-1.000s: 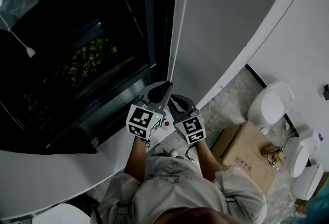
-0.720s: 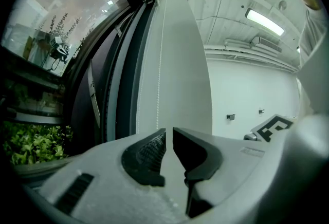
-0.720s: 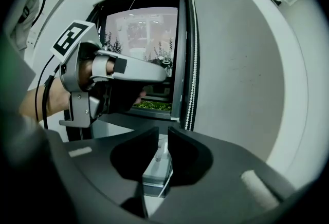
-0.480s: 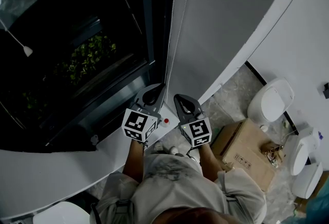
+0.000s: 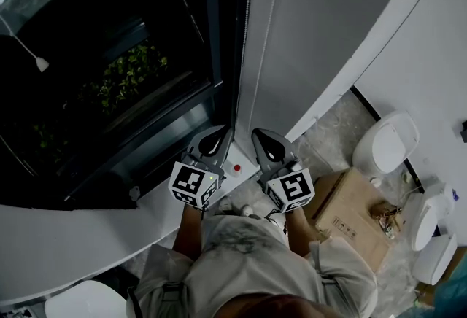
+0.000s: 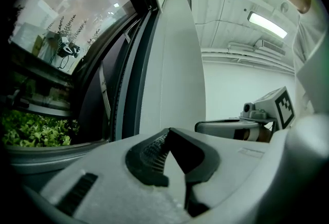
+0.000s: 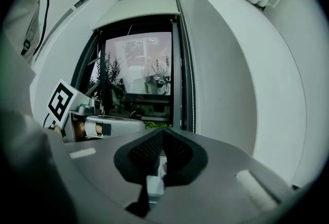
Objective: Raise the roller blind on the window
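The window (image 5: 109, 54) shows dark glass in the head view, with none of the blind over that part. In the right gripper view the roller blind (image 7: 149, 4) sits as a white band at the window's top. Its bead chain (image 5: 244, 54) hangs in two strands along the right side of the frame and shows again as the chain (image 7: 193, 89). My left gripper (image 5: 221, 133) (image 6: 168, 131) and right gripper (image 5: 260, 134) (image 7: 162, 131) stand side by side just below the chain, over the sill. Both are shut with nothing between the pads, and neither touches the chain.
A curved white sill (image 5: 87, 236) runs under the window, with a small red button (image 5: 236, 168) by the grippers. On the floor to the right are a cardboard box (image 5: 350, 218) and white fixtures (image 5: 385, 145). Green plants (image 5: 131, 72) lie beyond the glass.
Both grippers have dropped lower and moved slightly apart. A second ago the left gripper's tips were at the chain; now they are below it and off it.
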